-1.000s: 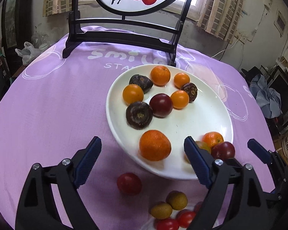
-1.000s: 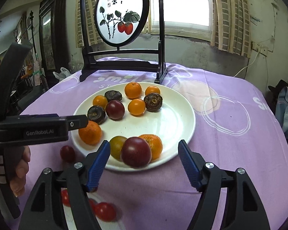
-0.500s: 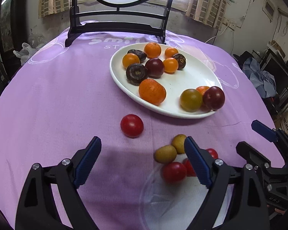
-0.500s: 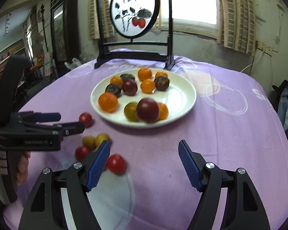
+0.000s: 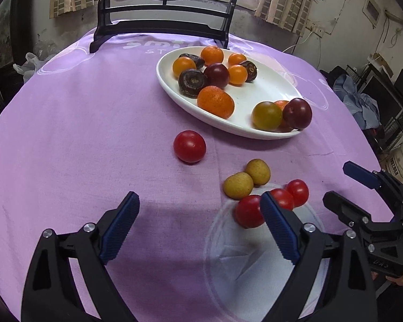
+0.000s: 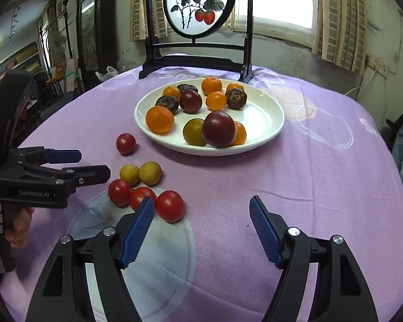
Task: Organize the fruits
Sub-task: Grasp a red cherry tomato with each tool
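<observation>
Left gripper (image 5: 198, 228) and right gripper (image 6: 201, 228): both gape wide, holding nothing. Plate (image 6: 271, 123) carries oranges, plums and dark fruit. On the cloth (image 5: 80, 134): lone tomato (image 5: 189, 146), two yellow fruits (image 6: 141, 173) touching, three tomatoes (image 6: 145, 198) clustered beside them.

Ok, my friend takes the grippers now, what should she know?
Left hand-held gripper: open, holding nothing.
Right hand-held gripper: open, holding nothing.
White plate: already holds oranges, dark plums and dark brown fruits.
Left on the purple cloth: lone red tomato, two yellow fruits, three red tomatoes nearest the grippers. Probably they go next.
</observation>
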